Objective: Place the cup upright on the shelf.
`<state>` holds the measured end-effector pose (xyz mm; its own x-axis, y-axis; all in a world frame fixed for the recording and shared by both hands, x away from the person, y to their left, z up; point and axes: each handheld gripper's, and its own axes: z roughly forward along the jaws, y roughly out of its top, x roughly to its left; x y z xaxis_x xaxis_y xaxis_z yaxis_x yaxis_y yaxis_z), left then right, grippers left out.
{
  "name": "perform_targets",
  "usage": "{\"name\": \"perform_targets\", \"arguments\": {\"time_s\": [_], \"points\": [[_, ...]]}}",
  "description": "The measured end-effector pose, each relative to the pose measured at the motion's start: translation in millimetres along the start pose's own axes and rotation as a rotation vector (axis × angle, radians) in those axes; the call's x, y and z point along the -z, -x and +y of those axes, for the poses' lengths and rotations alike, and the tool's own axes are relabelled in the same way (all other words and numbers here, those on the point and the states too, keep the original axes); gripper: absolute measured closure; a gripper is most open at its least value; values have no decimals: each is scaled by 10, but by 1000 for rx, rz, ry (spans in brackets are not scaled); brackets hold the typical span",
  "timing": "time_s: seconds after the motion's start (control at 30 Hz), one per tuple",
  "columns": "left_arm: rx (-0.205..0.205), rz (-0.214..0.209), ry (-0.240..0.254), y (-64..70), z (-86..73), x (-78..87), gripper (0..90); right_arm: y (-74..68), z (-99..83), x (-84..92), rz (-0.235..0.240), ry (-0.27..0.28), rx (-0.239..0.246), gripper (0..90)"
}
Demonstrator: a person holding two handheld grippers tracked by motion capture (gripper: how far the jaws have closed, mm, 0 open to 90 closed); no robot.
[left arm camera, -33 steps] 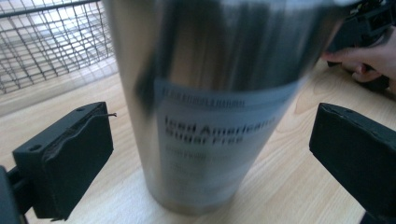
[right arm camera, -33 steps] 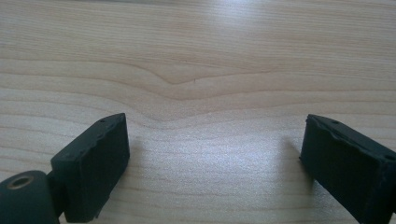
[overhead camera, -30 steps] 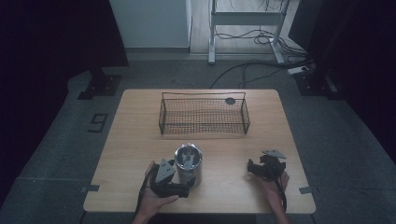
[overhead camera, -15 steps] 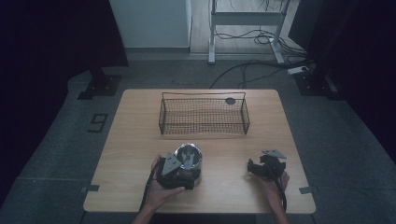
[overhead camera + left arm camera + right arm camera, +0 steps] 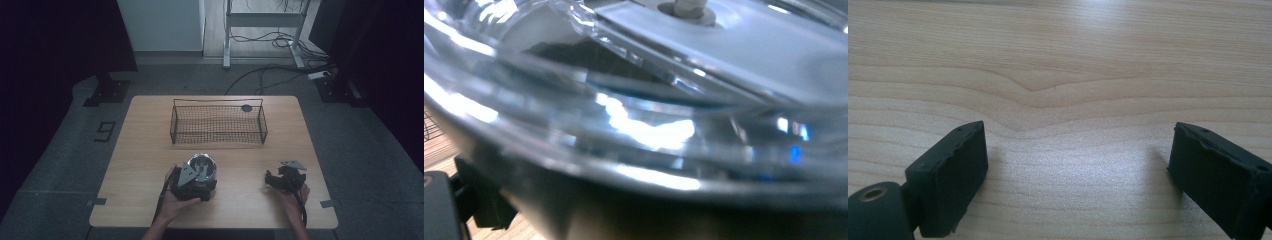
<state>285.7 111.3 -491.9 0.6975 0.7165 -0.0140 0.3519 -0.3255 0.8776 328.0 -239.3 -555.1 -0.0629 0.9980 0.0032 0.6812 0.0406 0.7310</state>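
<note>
Glass jar [image 5: 202,169] right against left gripper's [image 5: 192,181] fingers, table [image 5: 140,150] front.

Your high view is pretty dim, the floor going near black at 9 and 3 o'clock, only the table [image 5: 150,150] lit. Left gripper view is a blurry mess, glare off the jar [image 5: 649,135] dead centre. Right gripper view is bright and sharp, soft shadows beside both jaws.

Left claw [image 5: 196,176] against shiny cup [image 5: 201,168]
</note>
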Motion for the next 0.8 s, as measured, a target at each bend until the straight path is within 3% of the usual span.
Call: {"name": "perform_targets", "arguments": {"time_s": [0.8], "points": [[6, 6, 55, -16, 54, 194, 40, 3, 1, 0, 2, 1, -1, 94]]}}
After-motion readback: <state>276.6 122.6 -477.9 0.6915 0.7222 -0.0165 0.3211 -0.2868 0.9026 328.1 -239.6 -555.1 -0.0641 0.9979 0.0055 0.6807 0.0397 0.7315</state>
